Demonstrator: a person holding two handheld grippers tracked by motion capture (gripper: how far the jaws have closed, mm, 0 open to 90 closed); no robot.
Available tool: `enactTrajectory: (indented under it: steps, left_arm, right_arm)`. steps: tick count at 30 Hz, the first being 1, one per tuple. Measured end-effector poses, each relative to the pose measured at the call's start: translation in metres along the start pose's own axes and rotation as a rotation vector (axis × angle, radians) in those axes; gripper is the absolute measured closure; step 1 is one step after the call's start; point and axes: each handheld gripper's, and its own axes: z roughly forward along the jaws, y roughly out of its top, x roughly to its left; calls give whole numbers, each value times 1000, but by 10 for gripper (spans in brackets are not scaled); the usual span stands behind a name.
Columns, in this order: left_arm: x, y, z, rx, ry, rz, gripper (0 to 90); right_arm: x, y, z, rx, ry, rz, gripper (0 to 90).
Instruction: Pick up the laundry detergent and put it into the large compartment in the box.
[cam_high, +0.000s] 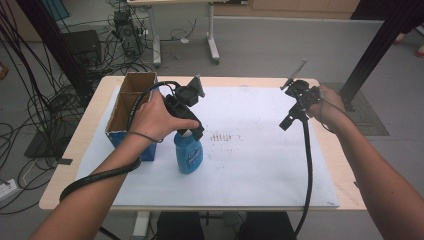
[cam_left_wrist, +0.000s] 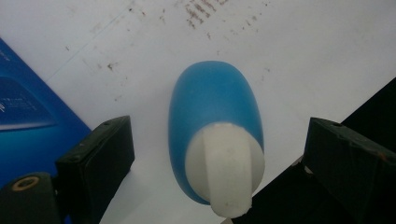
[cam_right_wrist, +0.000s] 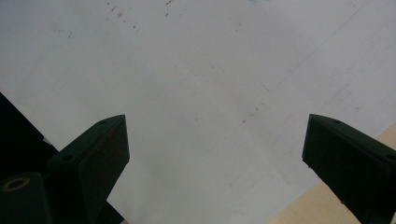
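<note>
1. Blue plastic bottle with a white cap (cam_left_wrist: 215, 121): stands upright on the sheet, directly below the left gripper and centred in the gap between its two jaws in the left gripper view. Neither jaw touches it; sheet shows on both sides of the bottle. In the high view the bottle (cam_high: 188, 154) sits just under the jaws' tips, label facing the camera.

2. Left gripper (cam_left_wrist: 217, 154): black, held in the person's left hand (cam_high: 152, 117), pointing down over the bottle. Jaws stand wide apart, gripping nothing.

3. Blue-sided open cardboard box (cam_high: 129, 107): just beside the left jaw on its outer side; its blue wall (cam_left_wrist: 28, 126) fills that edge of the left gripper view. Close to the bottle; whether they touch cannot be told.

4. White paper sheet (cam_high: 260, 165): lies beneath both pairs of jaws, covering most of the table. A patch of dark speckles (cam_high: 222, 136) lies ahead of the left jaws, beyond the bottle.

5. Right gripper (cam_right_wrist: 215, 158): black, held in the person's right hand (cam_high: 325, 102), well apart from the bottle. Jaws wide apart with bare sheet between them.

6. Light wooden table (cam_high: 345, 170): its edge shows just beside the right gripper's right-hand jaw (cam_right_wrist: 303, 205).
</note>
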Motion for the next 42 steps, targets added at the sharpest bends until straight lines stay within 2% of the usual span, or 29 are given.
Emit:
enactTrajectory:
  steps: [35, 42]
  left_arm:
    - [-1, -10, 30, 4, -18, -23, 93]
    - [-1, -12, 33, 8, -11, -23, 94]
  right_arm:
    - [3, 0, 8, 7, 13, -6, 66]
    - [3, -1, 8, 6, 12, -7, 66]
